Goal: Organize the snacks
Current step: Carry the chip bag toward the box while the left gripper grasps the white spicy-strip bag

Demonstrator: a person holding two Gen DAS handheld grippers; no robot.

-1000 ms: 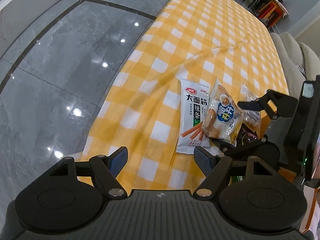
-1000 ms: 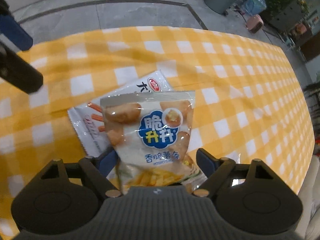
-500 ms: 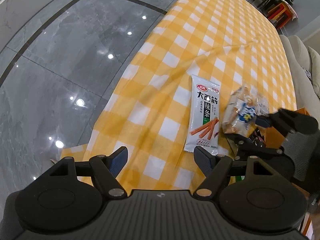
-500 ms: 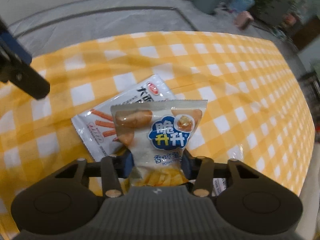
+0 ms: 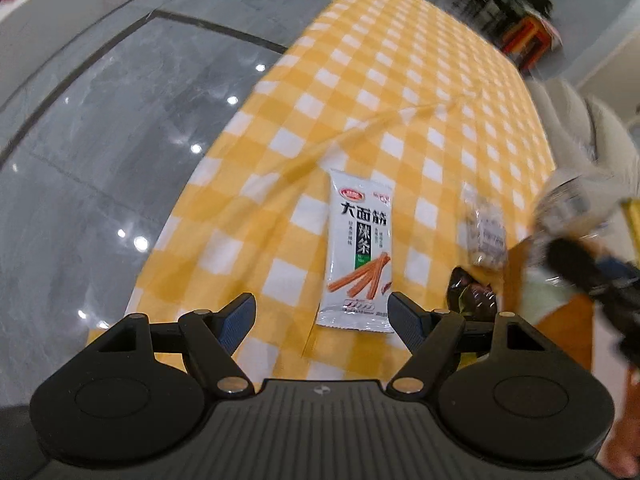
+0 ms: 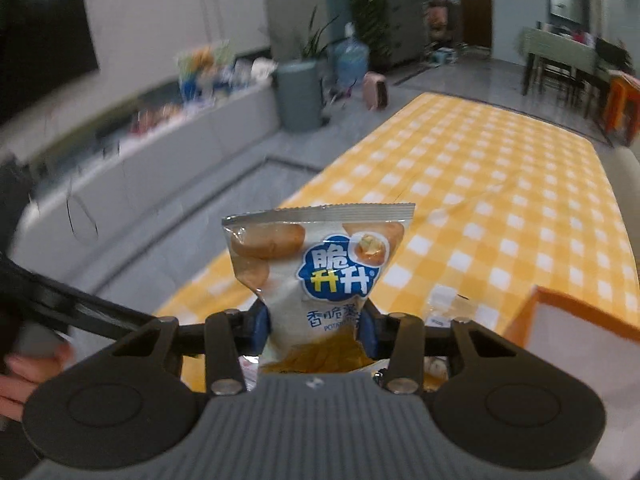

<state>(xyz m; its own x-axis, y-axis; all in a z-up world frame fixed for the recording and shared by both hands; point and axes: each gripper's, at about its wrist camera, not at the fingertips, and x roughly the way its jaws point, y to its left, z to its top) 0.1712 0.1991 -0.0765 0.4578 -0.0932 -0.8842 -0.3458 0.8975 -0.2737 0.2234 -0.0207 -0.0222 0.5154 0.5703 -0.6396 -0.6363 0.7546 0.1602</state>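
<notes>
My right gripper (image 6: 314, 330) is shut on a potato-chip bag (image 6: 320, 264) with a blue logo and holds it upright above the yellow checked tablecloth (image 6: 500, 184). In the left wrist view that bag (image 5: 576, 200) is a blur at the right edge. My left gripper (image 5: 322, 314) is open and empty, low over the near end of a white spicy-strip packet (image 5: 360, 252) that lies flat on the cloth (image 5: 380, 92). A clear packet of small sweets (image 5: 486, 236) and a dark wrapper (image 5: 470, 296) lie to its right.
An orange-rimmed box (image 6: 580, 332) stands at the right beside the table's near end. The table's left edge drops to a grey tiled floor (image 5: 100, 140). Pale chairs (image 5: 588, 128) stand on the right; a bin (image 6: 298, 94) and a counter stand beyond.
My right gripper has closed on the chip bag, lifted it off the table and swung it right, towards the orange box. The spicy-strip packet is now uncovered. My left gripper stays open.
</notes>
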